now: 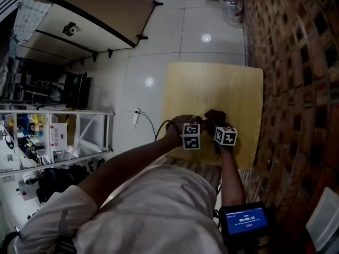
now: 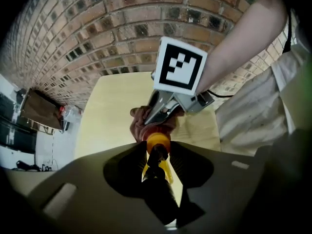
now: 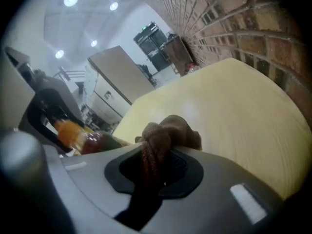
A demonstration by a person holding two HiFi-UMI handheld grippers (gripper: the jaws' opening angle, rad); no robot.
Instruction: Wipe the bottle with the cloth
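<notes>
Two marker cubes sit side by side in the head view, on the left gripper [image 1: 191, 135] and right gripper [image 1: 225, 135], above the wooden table [image 1: 212, 83]. In the left gripper view, its jaws clamp the bottle [image 2: 158, 147] (orange cap, yellow label) over the table's near edge. In the right gripper view, its jaws pinch the brown cloth [image 3: 158, 143], close beside the bottle.

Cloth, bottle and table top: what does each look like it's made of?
Cloth: soft brown woven or knitted fabric, matte; it bunches into ropy folds.
Bottle: probably clear glossy plastic with dark contents and an orange cap; there are highlights on its side, though glass cannot be ruled out.
Table: pale wood or wood-look laminate with a smooth satin finish; faint grain, even colour.
</notes>
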